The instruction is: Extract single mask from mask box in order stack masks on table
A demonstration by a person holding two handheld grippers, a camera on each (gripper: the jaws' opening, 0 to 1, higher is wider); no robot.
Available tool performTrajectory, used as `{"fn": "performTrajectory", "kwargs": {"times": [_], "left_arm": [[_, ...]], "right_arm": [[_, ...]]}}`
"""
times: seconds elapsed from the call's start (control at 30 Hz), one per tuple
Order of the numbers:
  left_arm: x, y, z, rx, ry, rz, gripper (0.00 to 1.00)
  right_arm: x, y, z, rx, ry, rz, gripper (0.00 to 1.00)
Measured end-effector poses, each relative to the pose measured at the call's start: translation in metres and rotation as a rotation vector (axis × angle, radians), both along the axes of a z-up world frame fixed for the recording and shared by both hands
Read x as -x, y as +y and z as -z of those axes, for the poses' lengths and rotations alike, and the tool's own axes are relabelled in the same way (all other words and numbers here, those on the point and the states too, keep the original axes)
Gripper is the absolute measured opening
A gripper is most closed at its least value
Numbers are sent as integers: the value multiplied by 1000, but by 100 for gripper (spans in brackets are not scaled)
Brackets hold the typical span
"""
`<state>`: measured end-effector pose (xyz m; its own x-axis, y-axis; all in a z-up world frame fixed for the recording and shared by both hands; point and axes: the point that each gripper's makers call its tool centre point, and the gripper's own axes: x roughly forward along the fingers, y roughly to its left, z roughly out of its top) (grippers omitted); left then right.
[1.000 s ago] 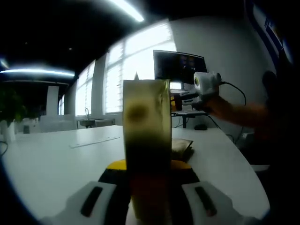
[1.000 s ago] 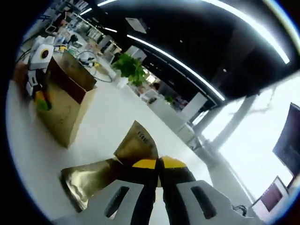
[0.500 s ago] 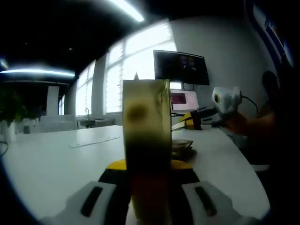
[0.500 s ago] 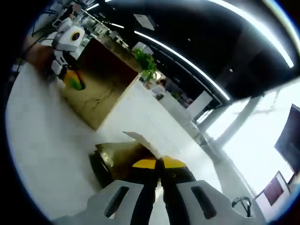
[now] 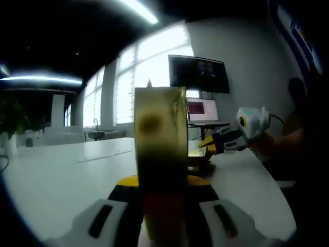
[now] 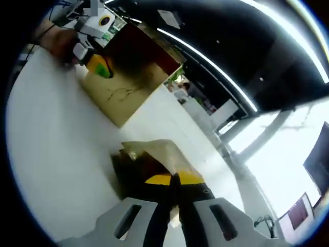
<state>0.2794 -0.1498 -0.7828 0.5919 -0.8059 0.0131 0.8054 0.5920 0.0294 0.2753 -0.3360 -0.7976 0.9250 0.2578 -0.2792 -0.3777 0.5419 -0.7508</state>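
Observation:
My left gripper (image 5: 163, 206) is shut on the gold mask box (image 5: 160, 149), which stands upright between its jaws. To the right of the box a low stack of gold mask packets (image 5: 199, 162) lies on the white table (image 5: 61, 180). My right gripper (image 5: 212, 146) comes in from the right just above that stack. In the right gripper view my right gripper (image 6: 174, 181) is shut on a gold mask packet (image 6: 157, 153), held over the darker stack (image 6: 126, 172). Far off at upper left the mask box (image 6: 128, 77) stands in the left gripper (image 6: 98, 66).
A dark monitor (image 5: 198, 73) and a lit screen (image 5: 197, 109) stand at the table's far edge, with bright windows (image 5: 128, 82) behind them. A person's arm (image 5: 288, 141) is at the right. The table (image 6: 56, 154) stretches wide to the left of the stack.
My right gripper has come down with its mask packet to just over the stack. The left gripper and the box have held still.

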Motion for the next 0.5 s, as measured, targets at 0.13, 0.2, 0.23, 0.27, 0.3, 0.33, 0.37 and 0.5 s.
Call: {"fn": "performTrajectory", "kwargs": {"times": [0.13,0.2,0.23,0.27,0.3,0.33,0.37,0.5], "left_arm": [[1,0,0,0,0,0,31],[1,0,0,-1,0,-1,31],[1,0,0,-1,-1,-1,31],[1,-1,0,-1,-1,-1,31],[1,-1,0,-1,0,-1,31],[1,0,0,-1,0,-1,31],[1,0,1,-1,0,-1,31],[1,0,1,-1,0,-1,31]], "right_arm": [[1,-2,3,11,9,2,0],[1,-2,5,10,15,1,0],[1,-2,5,12,15,2,0],[1,-2,6,16,18,2,0],[1,-1,6,20,23,1,0],[1,-1,7,19,28,-1,0],[1,-1,9,24,33,-3,0],[0,-1,10,21,45,-3,0]]}}
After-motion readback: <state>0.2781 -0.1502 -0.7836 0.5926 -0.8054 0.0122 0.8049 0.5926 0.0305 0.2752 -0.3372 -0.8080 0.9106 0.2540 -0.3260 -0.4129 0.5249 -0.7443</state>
